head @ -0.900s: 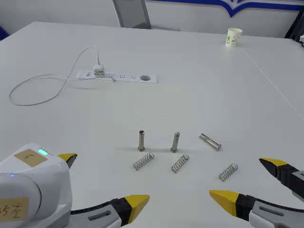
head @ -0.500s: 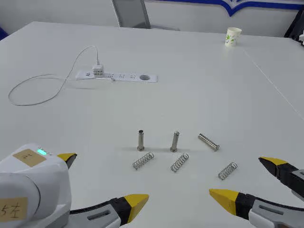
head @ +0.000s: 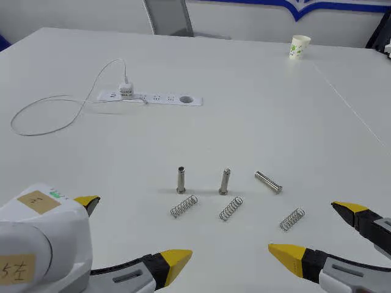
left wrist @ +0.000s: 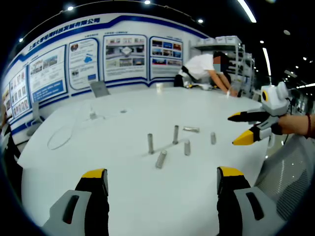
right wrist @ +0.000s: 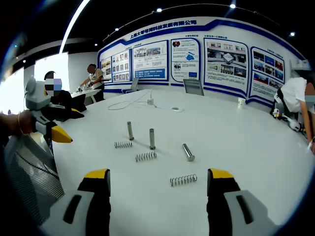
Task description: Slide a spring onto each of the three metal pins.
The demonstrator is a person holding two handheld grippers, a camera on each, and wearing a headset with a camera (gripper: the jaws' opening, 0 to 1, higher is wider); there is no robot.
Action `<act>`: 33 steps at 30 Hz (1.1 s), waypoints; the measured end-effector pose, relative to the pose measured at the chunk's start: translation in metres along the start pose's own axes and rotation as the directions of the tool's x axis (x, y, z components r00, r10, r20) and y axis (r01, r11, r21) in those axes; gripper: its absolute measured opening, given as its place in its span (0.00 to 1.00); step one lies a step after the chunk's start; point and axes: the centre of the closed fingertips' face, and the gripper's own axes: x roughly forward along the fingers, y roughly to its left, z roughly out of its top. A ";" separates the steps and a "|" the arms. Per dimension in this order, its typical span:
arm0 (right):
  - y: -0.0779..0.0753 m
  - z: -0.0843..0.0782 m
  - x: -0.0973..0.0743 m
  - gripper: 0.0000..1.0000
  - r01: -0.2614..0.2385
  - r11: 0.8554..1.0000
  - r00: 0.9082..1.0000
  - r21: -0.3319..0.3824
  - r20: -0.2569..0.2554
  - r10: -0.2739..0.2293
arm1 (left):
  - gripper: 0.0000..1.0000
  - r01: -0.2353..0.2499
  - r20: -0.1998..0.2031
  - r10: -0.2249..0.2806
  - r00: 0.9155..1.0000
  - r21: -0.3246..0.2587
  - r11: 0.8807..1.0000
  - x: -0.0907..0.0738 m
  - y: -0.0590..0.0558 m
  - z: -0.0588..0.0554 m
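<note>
Two metal pins (head: 181,180) (head: 225,182) stand upright on the white table, and a third pin (head: 268,182) lies on its side to their right. Three springs (head: 184,206) (head: 231,209) (head: 292,220) lie loose just in front of the pins, none on a pin. My left gripper (head: 131,231) is open at the near left, short of the springs. My right gripper (head: 311,229) is open at the near right, beside the right spring. In the right gripper view the jaws (right wrist: 158,173) stand wide before the nearest spring (right wrist: 183,180). The left gripper view shows open jaws (left wrist: 162,173) facing the pins (left wrist: 150,143).
A white power strip (head: 149,97) with a plugged charger and looping cable (head: 49,116) lies at the far left. A paper cup (head: 300,47) stands far right and a chair (head: 168,17) at the far edge. A person (left wrist: 206,66) leans over the table's far end.
</note>
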 end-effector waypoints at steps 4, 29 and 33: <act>0.000 0.001 -0.001 0.80 0.000 1.000 1.000 -0.003 0.005 0.000 | 0.92 0.005 -0.002 -0.005 1.000 0.001 1.000 0.000 -0.001 0.000; -0.014 0.017 0.014 0.50 -0.027 0.996 0.996 -0.084 -0.087 0.020 | 0.89 0.018 0.030 -0.018 0.999 0.013 1.000 -0.001 -0.006 0.008; -0.022 0.022 0.019 0.43 -0.024 0.997 0.996 -0.072 -0.091 0.018 | 0.88 0.021 0.032 -0.021 0.999 0.002 1.000 -0.001 -0.006 0.008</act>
